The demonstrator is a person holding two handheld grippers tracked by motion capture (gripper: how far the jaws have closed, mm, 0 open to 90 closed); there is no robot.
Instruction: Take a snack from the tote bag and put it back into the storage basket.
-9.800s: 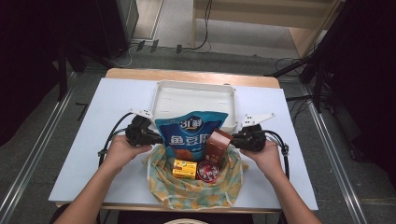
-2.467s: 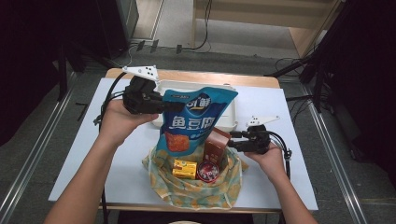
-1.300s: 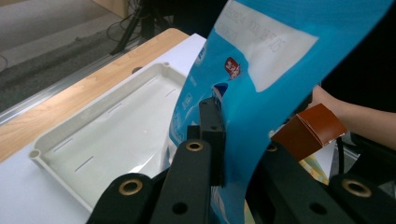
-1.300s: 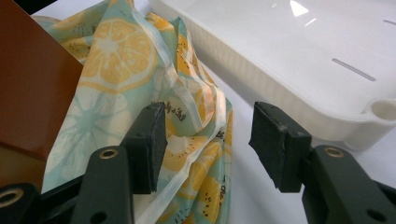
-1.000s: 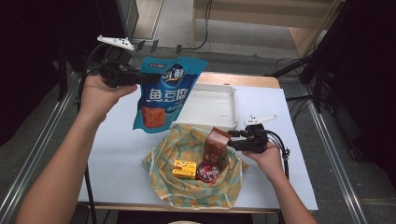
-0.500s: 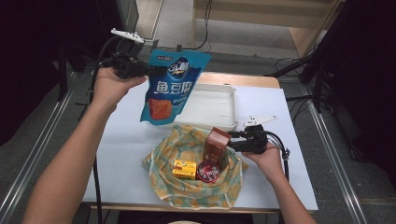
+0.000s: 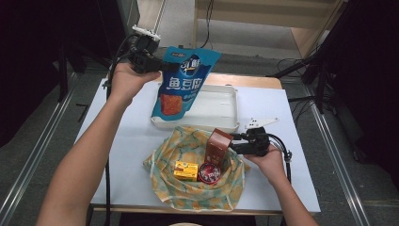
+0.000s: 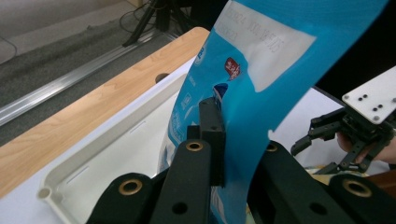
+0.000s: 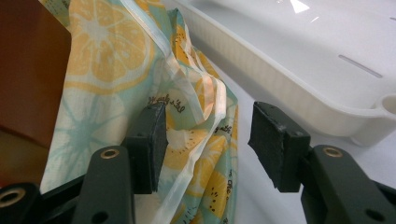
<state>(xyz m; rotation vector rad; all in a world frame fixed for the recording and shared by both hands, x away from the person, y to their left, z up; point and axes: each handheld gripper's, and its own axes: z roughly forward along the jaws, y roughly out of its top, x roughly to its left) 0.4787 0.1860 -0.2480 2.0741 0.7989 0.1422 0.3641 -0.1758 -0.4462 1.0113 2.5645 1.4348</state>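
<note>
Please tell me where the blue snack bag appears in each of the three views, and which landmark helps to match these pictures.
High view: blue snack bag hangs upper centre, held above the white tray.
Left gripper view: the bag fills the centre and upper right, clamped between the jaws.
Right gripper view: the bag is not in it.
Shared landmark: the white tray, in all three views.

1. Blue snack pouch (image 7: 184,80), upper centre of the high view: glossy plastic film, smooth, with a white printed panel.
2. Tray (image 7: 221,101): white moulded plastic, smooth, slight sheen.
3. Bag (image 9: 140,93), left of the right gripper view: thin patterned film with an orange-slice print, creased, semi-gloss.
4. Tabletop (image 7: 131,141): matt white sheet; the far edge strip (image 8: 84,112) is light wood with visible grain.
5. Left tongs (image 8: 212,140): matt black plastic with brass-coloured rivets.
6. Right tongs (image 9: 205,140): matt black, with rough, scuffed pads.
7. Brown box (image 7: 218,147): matt carton.
</note>
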